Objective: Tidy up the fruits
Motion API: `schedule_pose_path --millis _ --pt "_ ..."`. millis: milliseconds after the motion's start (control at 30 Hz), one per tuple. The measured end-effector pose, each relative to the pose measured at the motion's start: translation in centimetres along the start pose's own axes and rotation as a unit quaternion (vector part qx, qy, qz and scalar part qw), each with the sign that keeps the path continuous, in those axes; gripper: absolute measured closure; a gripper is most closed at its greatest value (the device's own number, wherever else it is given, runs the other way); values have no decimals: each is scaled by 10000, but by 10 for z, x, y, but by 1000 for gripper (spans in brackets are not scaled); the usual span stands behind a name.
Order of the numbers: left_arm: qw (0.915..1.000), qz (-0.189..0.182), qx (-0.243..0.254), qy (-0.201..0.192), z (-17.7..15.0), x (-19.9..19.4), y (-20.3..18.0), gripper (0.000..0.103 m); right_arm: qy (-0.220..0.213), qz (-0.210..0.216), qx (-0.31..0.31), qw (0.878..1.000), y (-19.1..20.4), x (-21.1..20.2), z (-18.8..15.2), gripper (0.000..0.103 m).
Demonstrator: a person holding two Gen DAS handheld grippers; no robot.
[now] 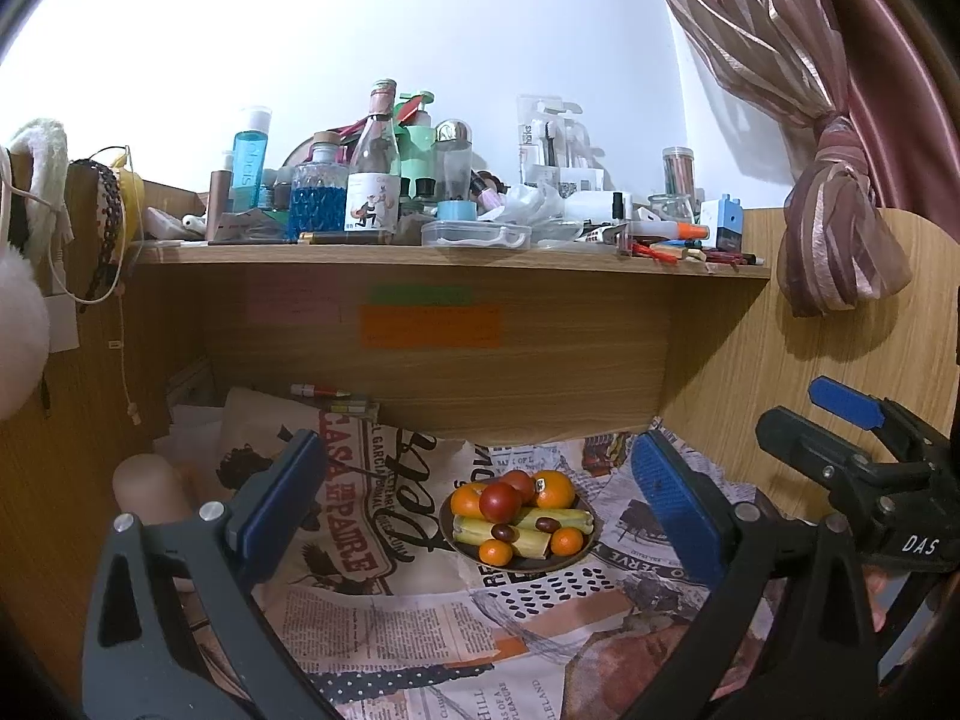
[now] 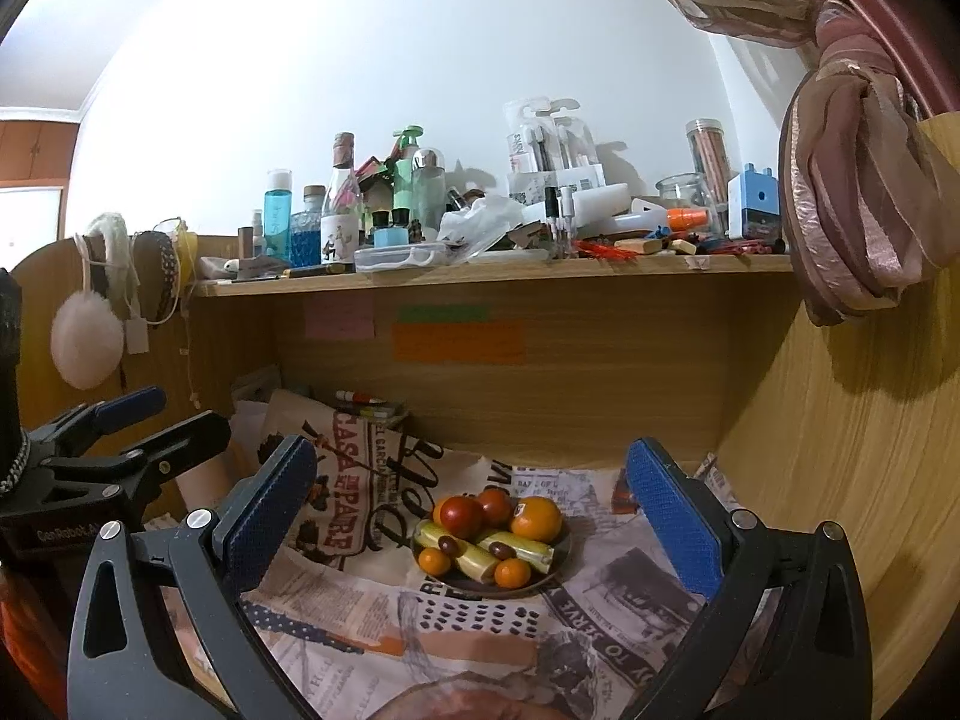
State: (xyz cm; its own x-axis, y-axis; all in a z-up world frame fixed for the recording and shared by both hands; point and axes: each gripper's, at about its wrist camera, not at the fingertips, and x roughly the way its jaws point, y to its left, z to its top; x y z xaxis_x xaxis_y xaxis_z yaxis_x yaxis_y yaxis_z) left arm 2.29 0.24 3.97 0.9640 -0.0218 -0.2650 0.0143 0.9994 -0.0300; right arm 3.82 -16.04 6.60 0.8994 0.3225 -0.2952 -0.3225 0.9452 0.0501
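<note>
A dark plate (image 1: 581, 558) of fruit sits on the newspaper-covered desk, also in the right wrist view (image 2: 564, 546). It holds oranges (image 1: 553, 489), a red tomato (image 1: 499, 501), pale green cane pieces (image 1: 528, 539) and dark dates (image 1: 503, 533). The same pile shows in the right wrist view: orange (image 2: 536, 518), tomato (image 2: 461, 514). My left gripper (image 1: 480, 498) is open and empty, held back from the plate. My right gripper (image 2: 474, 510) is open and empty, also short of the plate. The right gripper shows at the right edge of the left wrist view (image 1: 864, 456).
A wooden shelf (image 1: 450, 258) overhangs the desk, crowded with bottles (image 1: 372, 180), boxes and pens. Sticky notes (image 1: 429, 327) are on the back panel. A tied curtain (image 1: 840, 228) hangs at right. Headbands and a pompom (image 2: 87, 339) hang at left. A beige cylinder (image 1: 147, 489) stands at left.
</note>
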Motion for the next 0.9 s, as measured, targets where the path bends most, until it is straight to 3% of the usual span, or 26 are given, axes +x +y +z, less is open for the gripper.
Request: schedule_pose_path --millis 900 --pt "9998 -146 -49 150 -3 9 -14 0 27 -166 48 9998 -1 6 -2 0"
